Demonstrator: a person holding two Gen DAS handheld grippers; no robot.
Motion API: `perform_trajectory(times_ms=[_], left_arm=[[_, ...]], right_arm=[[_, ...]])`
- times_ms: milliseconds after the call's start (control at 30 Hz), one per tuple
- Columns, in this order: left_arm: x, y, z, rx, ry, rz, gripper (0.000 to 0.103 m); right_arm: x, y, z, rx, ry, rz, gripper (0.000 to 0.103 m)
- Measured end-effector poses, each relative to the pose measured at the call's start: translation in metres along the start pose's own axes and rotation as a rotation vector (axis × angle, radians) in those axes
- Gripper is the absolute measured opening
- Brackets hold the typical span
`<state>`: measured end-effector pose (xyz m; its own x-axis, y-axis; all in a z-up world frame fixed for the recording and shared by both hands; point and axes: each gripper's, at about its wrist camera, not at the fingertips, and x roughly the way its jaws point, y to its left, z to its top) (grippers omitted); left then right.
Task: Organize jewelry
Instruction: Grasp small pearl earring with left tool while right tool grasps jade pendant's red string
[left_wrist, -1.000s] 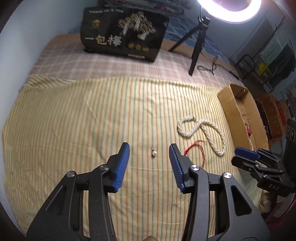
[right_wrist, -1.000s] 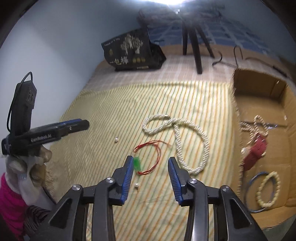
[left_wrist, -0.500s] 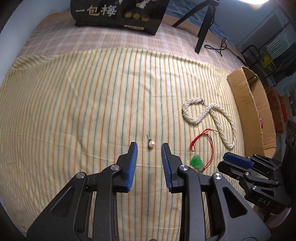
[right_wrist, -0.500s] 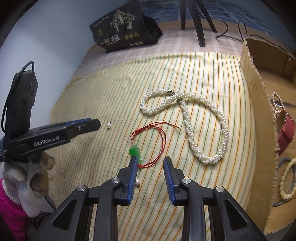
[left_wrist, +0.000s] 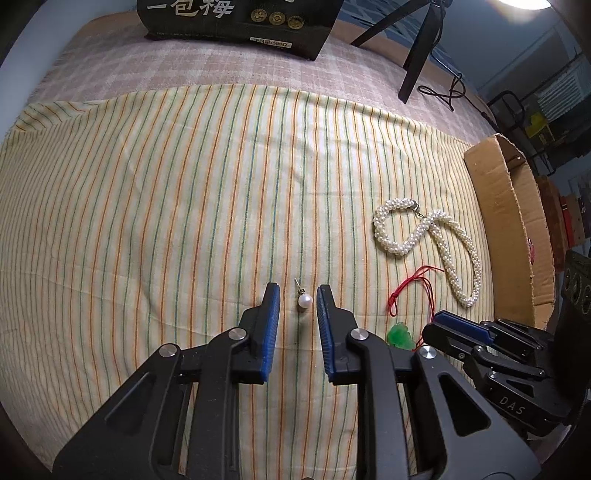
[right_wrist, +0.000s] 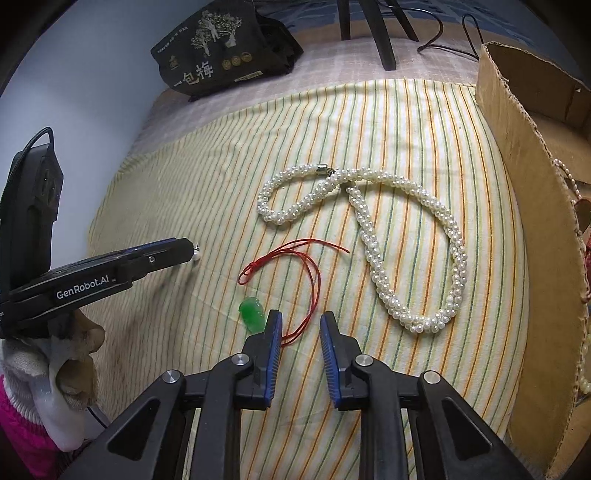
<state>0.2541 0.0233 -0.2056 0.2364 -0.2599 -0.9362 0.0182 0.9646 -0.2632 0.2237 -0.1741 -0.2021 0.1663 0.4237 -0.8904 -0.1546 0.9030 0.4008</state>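
On the yellow striped cloth (left_wrist: 184, 206), a small white pearl earring (left_wrist: 305, 301) lies between the blue pads of the left gripper (left_wrist: 297, 310), whose closing jaws do not yet touch it. Right of that earring, the right gripper (right_wrist: 301, 332), also narrowing, straddles the red cord (right_wrist: 314, 288) of a green jade pendant (right_wrist: 252, 314) without gripping it. Farther right lie a twisted white pearl necklace (right_wrist: 373, 236) and a cardboard box (right_wrist: 535, 236).

Bed (left_wrist: 110, 77), striped cloth (left_wrist: 166, 192), pearl necklace (left_wrist: 447, 254), pearl earring (left_wrist: 305, 301), red-cord pendant (right_wrist: 252, 314)
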Motion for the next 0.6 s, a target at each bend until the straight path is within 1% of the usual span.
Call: perform_trajectory(times_ms=[333,533,600], left_arm=[[0.009,-0.006,-0.003,0.015,0.018,0.016,0.020],[0.014,-0.005,-0.002,0.021,0.023,0.033,0.014],[0.016,-0.005,0.000,0.025,0.021,0.042,0.010]], right_arm=[[0.006,-0.001,0.002,0.000,-0.003,-0.018,0.016],[0.012,0.004,0.006,-0.021,-0.007,-0.040,0.015],[0.013,0.006,0.006,-0.035,-0.010,-0.052,0.013]])
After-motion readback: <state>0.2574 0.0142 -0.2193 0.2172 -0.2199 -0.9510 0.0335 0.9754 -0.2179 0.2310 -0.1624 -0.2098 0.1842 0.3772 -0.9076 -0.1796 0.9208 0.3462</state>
